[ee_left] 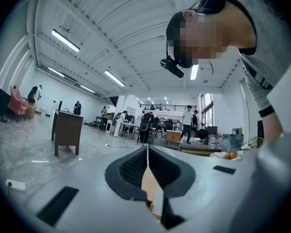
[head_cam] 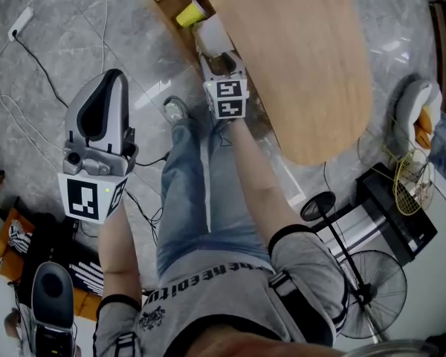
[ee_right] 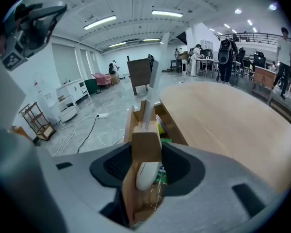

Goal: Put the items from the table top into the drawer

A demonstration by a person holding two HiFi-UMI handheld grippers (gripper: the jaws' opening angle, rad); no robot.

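Where the two hand-held grippers are counted, each hand carries one. There is also one light wooden oval tabletop (head_cam: 297, 65) and one open wooden drawer (head_cam: 160, 7) jutting out from under its edge. One item is being carried.

The drawer holds a yellow rounded item (head_cam: 191, 13). The right gripper view also shows a green thing (ee_right: 167, 140) lying next to the yellow one inside the wooden walls. What else lies in it cannot be made out.

The right hand-held gripper (head_cam: 219, 56) points downward and is clamped on a pale flat rectangular item (head_cam: 212, 32). The ribbed pads press on the item from both sides, and its tan end sits between them. Seen edge-on in the right gripper view, the item stands up as a thin pale strip. In the head view it hangs over the near end of the open drawer, just beside the tabletop's edge and close to the yellow item.

The left hand-held gripper (head_cam: 113, 76) is well apart from the drawer, out over the grey floor. Its jaws are pressed together with nothing between them.
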